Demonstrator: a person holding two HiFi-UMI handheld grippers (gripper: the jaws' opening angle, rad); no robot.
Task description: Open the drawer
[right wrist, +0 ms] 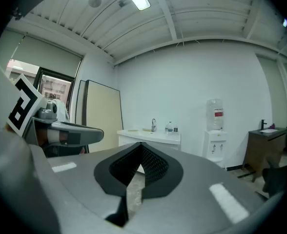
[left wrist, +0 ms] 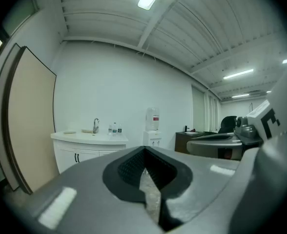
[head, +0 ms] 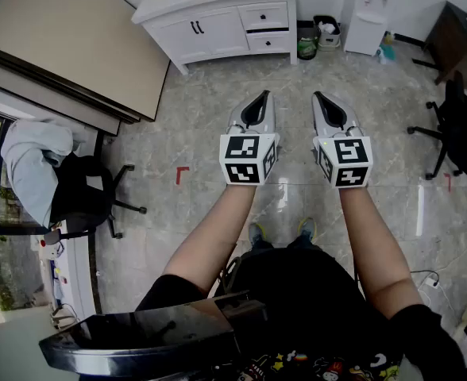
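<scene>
Across the grey marbled floor (head: 202,141), head view first: the white panelled cabinet (head: 218,18) stands at the far wall, and the small white drawer with a dark knob (head: 265,16) is at its right end. Left tongs (head: 257,105) and right tongs (head: 326,108) are well short of it, both clenched on nothing.

Left gripper view: tips pressed together and empty, the cabinet (left wrist: 87,145) far ahead to the left, the drawer hidden behind the tongs.

Right gripper view: closed and empty too, the cabinet (right wrist: 151,136) just past the tips.

We judge the drawer light and rigid, sliding straight out. The knob looks small, maybe slick, so we'd pinch it squarely.
</scene>
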